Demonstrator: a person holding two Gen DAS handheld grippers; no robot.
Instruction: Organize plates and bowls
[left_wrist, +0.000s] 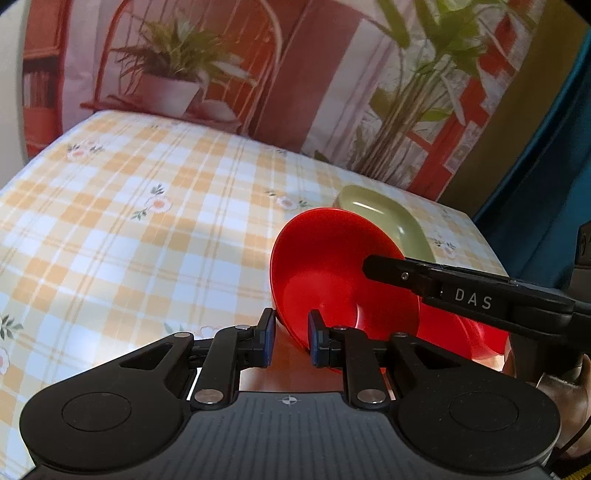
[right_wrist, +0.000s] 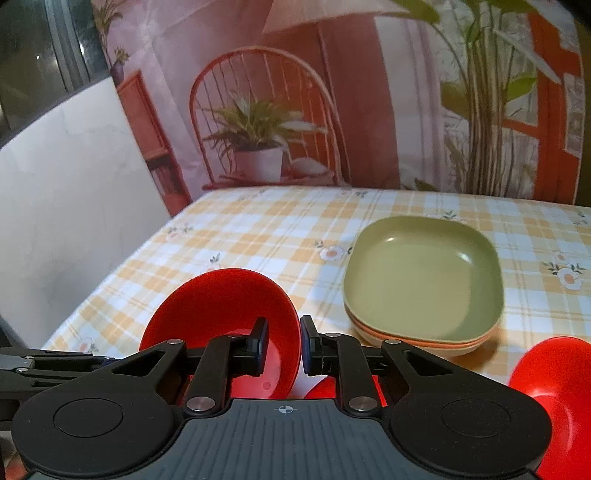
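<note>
Both grippers pinch one tilted, glossy red plastic bowl (left_wrist: 332, 273) by its rim: the left gripper (left_wrist: 291, 339) near, the right gripper (right_wrist: 282, 345) opposite. Keep both grips firm and level it before stacking, beside the green square plates (right_wrist: 424, 280).

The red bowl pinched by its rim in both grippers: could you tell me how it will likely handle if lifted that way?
The red bowl looks like thin glossy plastic, so probably light and stiff. Its smooth rim may slip in the right gripper and left gripper, which pinch only its wall. It already hangs tilted, so it could swing or pivot.
</note>
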